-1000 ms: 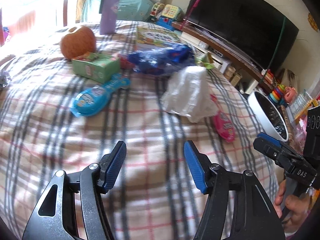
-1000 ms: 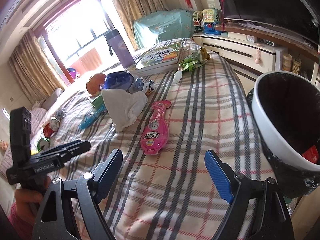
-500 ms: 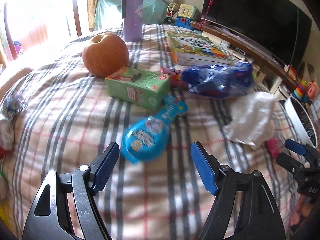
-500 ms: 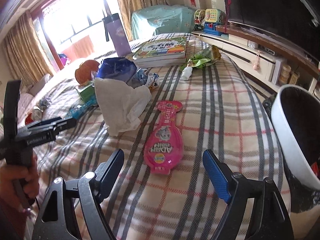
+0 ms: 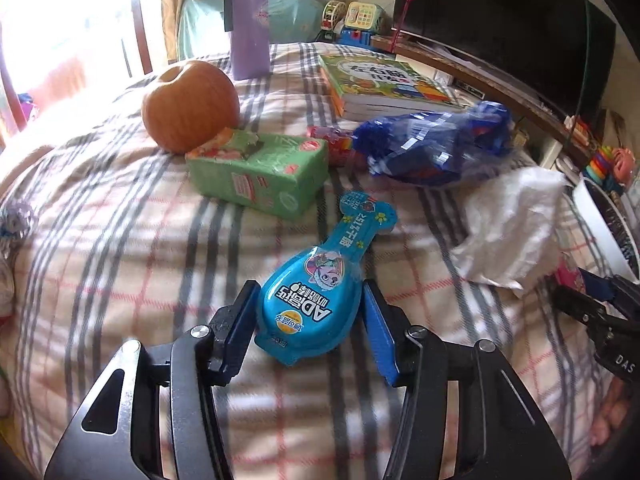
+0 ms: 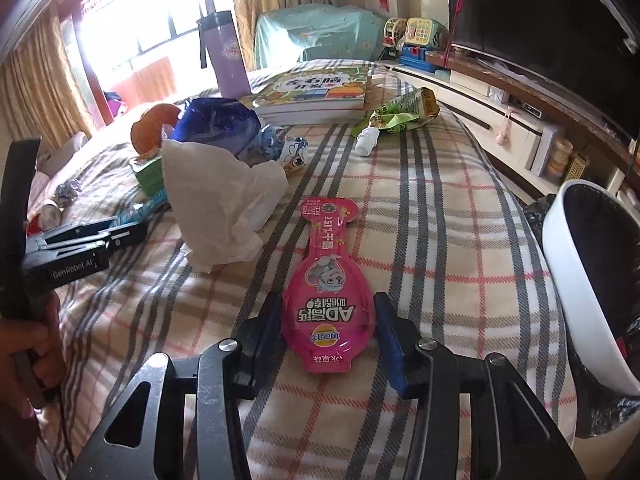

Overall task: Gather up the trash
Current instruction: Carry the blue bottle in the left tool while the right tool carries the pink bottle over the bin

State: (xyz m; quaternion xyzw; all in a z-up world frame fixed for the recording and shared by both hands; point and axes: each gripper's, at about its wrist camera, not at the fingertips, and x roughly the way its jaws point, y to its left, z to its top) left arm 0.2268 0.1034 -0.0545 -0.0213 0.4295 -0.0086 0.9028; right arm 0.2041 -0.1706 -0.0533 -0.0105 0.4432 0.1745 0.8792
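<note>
Left tongs: jaws have just been closing, now pressed on the round end of the blue wrapper, which lies on the bed, left of the crumpled tissue.
Right tongs: likewise just been closing, clamping the pink wrapper, right of the tissue.
Bin: right of the tissue, at the bed's edge.
Meaning: both wrappers look ready to lift binward.

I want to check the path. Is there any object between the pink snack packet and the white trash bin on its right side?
Nothing visible. Only bare plaid blanket lies between the pink packet, which sits between the right gripper fingers, and the white bin.
</note>
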